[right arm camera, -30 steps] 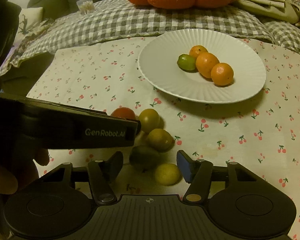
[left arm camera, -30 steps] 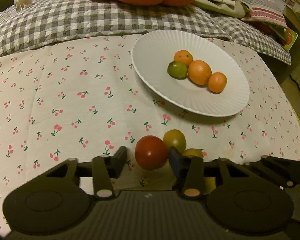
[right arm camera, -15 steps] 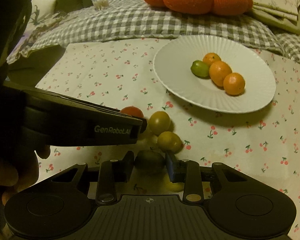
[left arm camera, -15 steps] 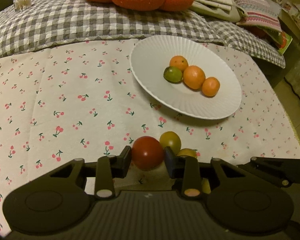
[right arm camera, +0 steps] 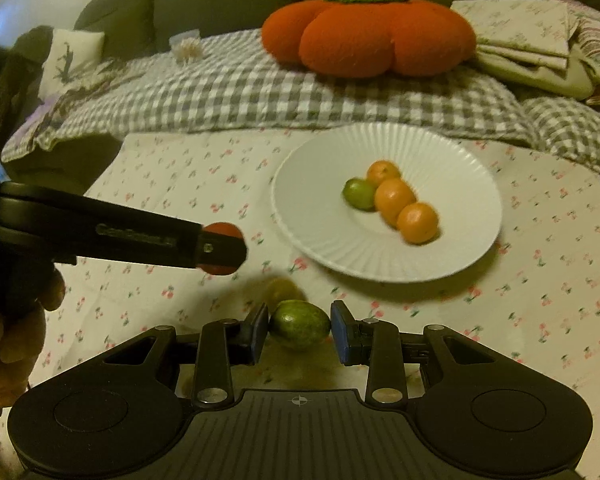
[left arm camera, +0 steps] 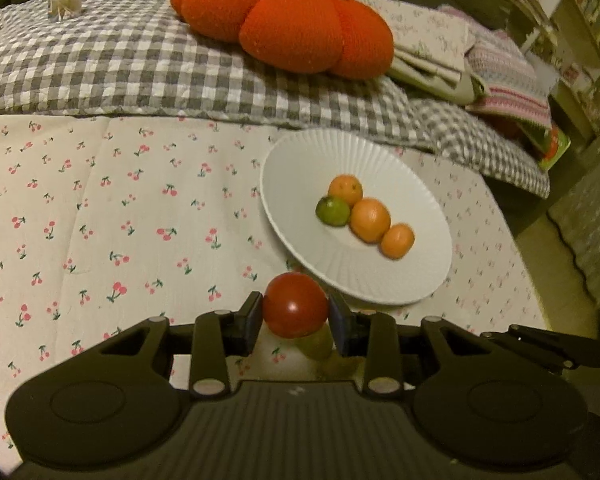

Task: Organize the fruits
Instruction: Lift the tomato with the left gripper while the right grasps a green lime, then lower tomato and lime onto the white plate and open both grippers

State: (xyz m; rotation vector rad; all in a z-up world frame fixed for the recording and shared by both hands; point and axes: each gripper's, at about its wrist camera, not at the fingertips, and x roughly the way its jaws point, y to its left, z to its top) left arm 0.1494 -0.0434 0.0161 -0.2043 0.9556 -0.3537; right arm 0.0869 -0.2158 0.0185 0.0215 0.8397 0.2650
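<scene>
My left gripper [left arm camera: 295, 322] is shut on a red tomato [left arm camera: 295, 305] and holds it above the cloth, just short of the white plate [left arm camera: 300, 184]. It shows from the side in the right wrist view [right arm camera: 220, 249]. My right gripper [right arm camera: 300, 330] is shut on a green fruit [right arm camera: 300, 323], lifted off the cloth. The plate [right arm camera: 320, 168] holds three orange fruits [right arm camera: 394, 197] and a green one [right arm camera: 358, 193]. A yellow-green fruit [left arm camera: 318, 345] lies on the cloth under the tomato; it is blurred in the right wrist view [right arm camera: 282, 289].
A cherry-print cloth [left arm camera: 120, 220] covers the table. Behind it lie a grey checked blanket [left arm camera: 100, 68], an orange pumpkin cushion [left arm camera: 284, 28] and folded cloths [left arm camera: 432, 52]. The table's right edge drops to the floor [left arm camera: 548, 240].
Both grippers have closed on their fruits and lifted them off the cloth. The views have risen and tilted towards the plate.
</scene>
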